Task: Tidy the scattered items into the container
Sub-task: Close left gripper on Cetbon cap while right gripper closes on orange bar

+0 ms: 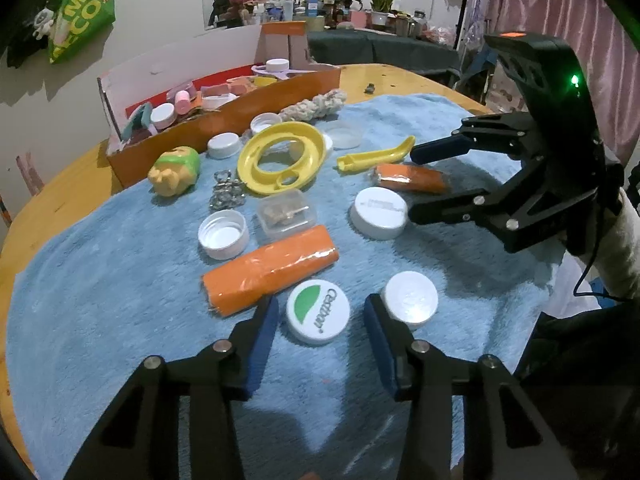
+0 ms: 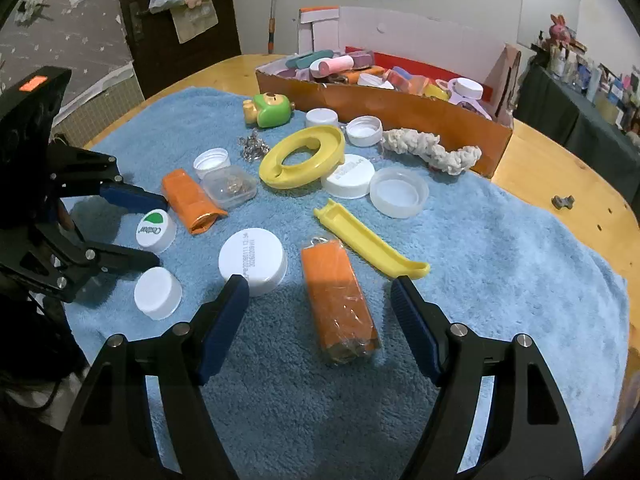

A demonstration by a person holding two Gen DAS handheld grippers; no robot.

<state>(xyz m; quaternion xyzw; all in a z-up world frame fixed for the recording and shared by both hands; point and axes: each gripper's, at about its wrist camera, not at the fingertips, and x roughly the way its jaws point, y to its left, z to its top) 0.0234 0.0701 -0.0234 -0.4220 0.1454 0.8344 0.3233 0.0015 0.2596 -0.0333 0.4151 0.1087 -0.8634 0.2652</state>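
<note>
Wooden desk point(image 1: 52, 216) under a blue towel point(image 1: 120, 320), cluttered shelves and a pink curtain behind.

Status: early to middle, as a judgement.

- Done: cardboard container point(image 1: 240, 114) at upper left of the left wrist view, already partly filled with caps, pink and orange pieces and a white-lidded jar.
- Left, all on the towel and outside the container: green-logo cap point(image 1: 318, 312), plain white cap point(image 1: 410, 298), printed white lid point(image 1: 378, 212), upturned white cap point(image 1: 223, 236), long orange packet point(image 1: 268, 270), second orange packet point(image 2: 338, 300), clear small box point(image 1: 286, 212), yellow ring point(image 1: 280, 156), yellow scoop-shaped piece point(image 1: 376, 156), green and yellow toy point(image 1: 176, 170), metal cluster point(image 1: 228, 192), knotted rope point(image 1: 316, 106) just beside the container wall. More than a dozen pieces in all.

Left tool point(image 1: 320, 304): bottom centre of its own view, jaws either side of the green-logo cap, narrow gaps visible on both sides; not yet clamped, nothing held.

Right tool point(image 2: 320, 284): jaws spread wide, poised over the second orange packet, apart from it; nothing held.

Step in hand, by estimate: pickup of the green-logo cap, then carry to the container.
</note>
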